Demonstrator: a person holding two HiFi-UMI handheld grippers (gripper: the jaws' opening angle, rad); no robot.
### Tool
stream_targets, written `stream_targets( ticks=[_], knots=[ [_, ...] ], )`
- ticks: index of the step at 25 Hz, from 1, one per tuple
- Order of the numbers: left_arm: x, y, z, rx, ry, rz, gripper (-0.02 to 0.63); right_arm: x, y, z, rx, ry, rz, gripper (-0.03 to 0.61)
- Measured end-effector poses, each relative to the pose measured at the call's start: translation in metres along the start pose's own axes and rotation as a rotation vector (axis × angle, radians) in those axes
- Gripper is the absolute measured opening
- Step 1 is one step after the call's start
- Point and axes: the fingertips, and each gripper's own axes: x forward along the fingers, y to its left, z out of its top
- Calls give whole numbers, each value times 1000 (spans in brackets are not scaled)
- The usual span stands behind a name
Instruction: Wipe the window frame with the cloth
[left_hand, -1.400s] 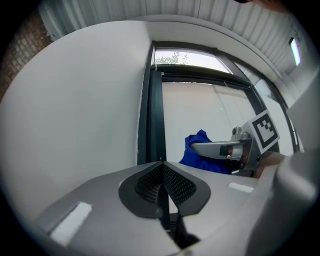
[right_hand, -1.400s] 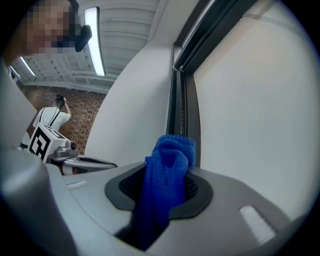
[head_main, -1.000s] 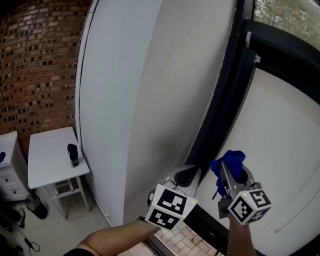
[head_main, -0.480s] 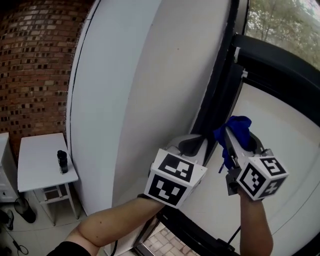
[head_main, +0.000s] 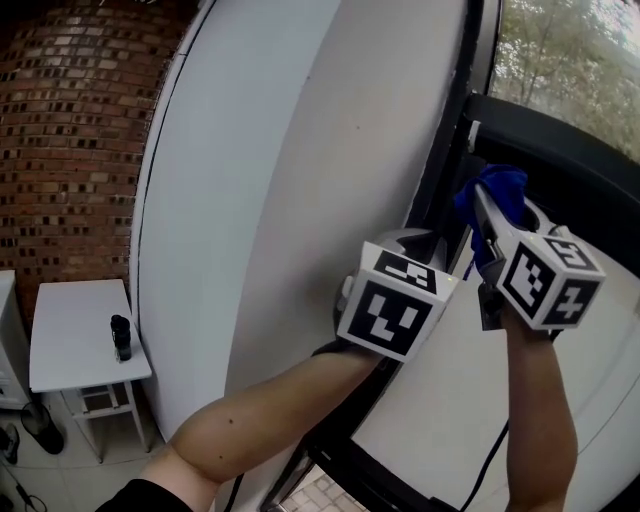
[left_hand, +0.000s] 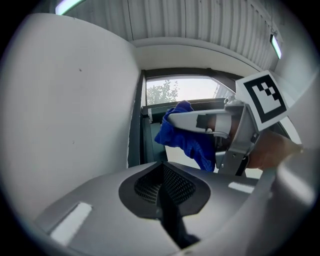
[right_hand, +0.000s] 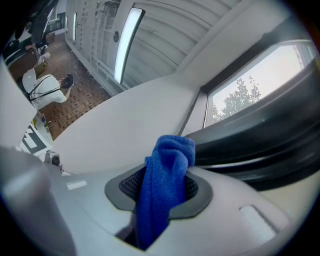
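Note:
My right gripper (head_main: 492, 205) is shut on a blue cloth (head_main: 497, 188), raised close to the black window frame (head_main: 455, 150). In the right gripper view the cloth (right_hand: 165, 185) bunches up between the jaws, with the dark frame (right_hand: 260, 140) just beyond it. My left gripper (head_main: 420, 243) is lower and to the left, beside the frame's upright, jaws shut with nothing between them. The left gripper view shows its closed jaws (left_hand: 161, 187) and, ahead, the right gripper (left_hand: 172, 120) with the cloth (left_hand: 187, 137).
A white wall panel (head_main: 280, 200) runs left of the frame, with a brick wall (head_main: 70, 140) beyond it. Far below stands a small white table (head_main: 80, 340) with a dark bottle (head_main: 121, 338). Trees show through the glass (head_main: 560, 60).
Both grippers have risen along the frame. The right gripper with the cloth has moved up and rightwards, nearer the upper black frame. The view has shifted upward.

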Motion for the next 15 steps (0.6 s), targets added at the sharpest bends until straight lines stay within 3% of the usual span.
stream_targets(
  ticks=[8,15],
  knots=[
    [20,12,17,-5,-17,-3,-8,35,-9,35,-87,-19,-70,121],
    [21,12,27,0,-28,-23,-8,64,-8,39,-100,46,-119,121]
  ],
)
